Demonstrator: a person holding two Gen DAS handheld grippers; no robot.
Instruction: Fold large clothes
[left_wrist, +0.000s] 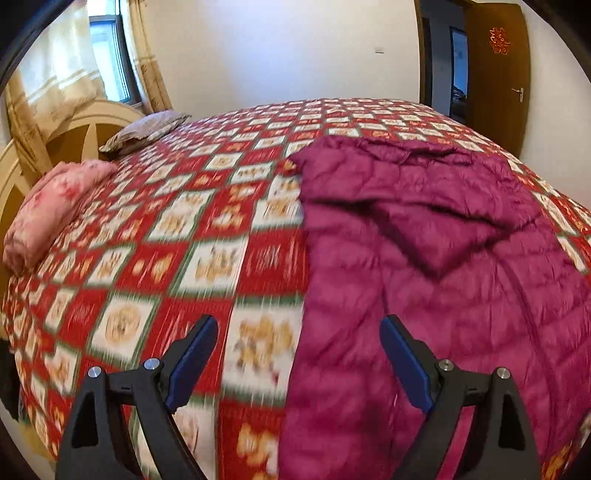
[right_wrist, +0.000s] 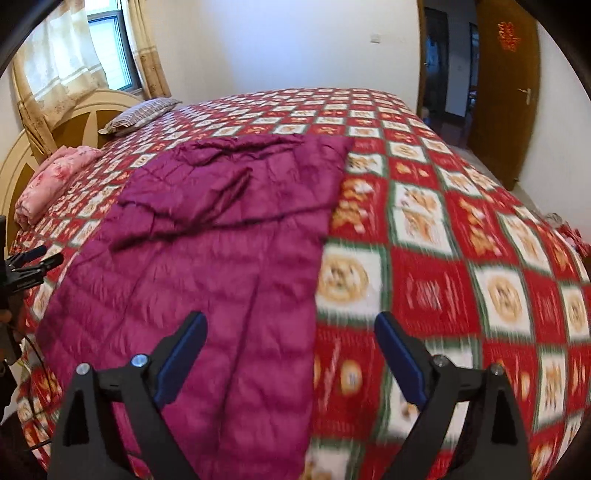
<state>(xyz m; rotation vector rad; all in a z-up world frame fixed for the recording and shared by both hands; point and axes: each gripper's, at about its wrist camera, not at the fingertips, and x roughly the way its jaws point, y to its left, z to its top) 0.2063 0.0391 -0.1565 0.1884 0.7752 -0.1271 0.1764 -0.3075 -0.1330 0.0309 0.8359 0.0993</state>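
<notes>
A large magenta quilted jacket (left_wrist: 443, 266) lies lengthwise on a bed with a red, white and green patterned cover (left_wrist: 177, 236); its sides and a sleeve are folded in over the middle. It also shows in the right wrist view (right_wrist: 207, 266). My left gripper (left_wrist: 299, 328) is open and empty, above the jacket's left edge near its near end. My right gripper (right_wrist: 290, 325) is open and empty, above the jacket's right edge. The left gripper also shows at the left edge of the right wrist view (right_wrist: 40, 258).
A folded pink blanket (left_wrist: 51, 210) and a grey pillow (left_wrist: 147, 129) lie by the cream headboard (right_wrist: 74, 122) at far left. A window with beige curtains (left_wrist: 66, 62) is behind. A brown door (right_wrist: 506, 92) stands open at far right. The bed cover (right_wrist: 461, 258) extends right of the jacket.
</notes>
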